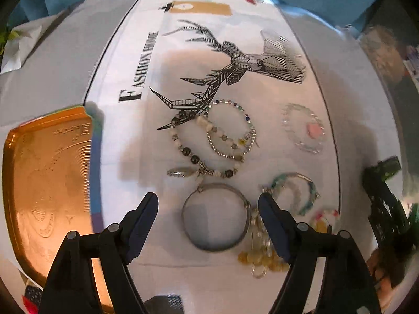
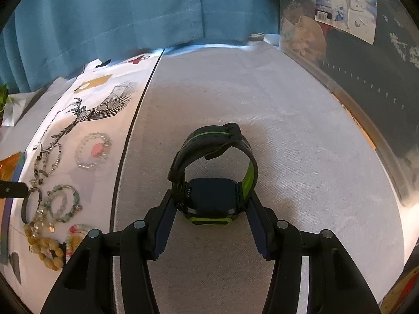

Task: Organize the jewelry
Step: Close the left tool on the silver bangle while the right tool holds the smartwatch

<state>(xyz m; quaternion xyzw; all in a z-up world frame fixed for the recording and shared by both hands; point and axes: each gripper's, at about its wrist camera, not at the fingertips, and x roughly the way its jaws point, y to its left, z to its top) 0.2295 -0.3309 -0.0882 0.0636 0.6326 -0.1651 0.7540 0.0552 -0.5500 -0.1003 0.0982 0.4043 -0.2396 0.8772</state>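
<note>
Left wrist steep over printed mat [image 1: 209,60] — right oblique; both share bracelets [image 2: 52,196].

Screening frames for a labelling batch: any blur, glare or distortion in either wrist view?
Left wrist: motion blur smears the yellow bead bracelet and the silver bangle; warm glare on the gold tray; fisheye bends the cloth's edge lines. Right wrist: sharp on the black-and-green watch; soft shadow beside it; dark corner vignette; strong barrel distortion at the rim.
</note>
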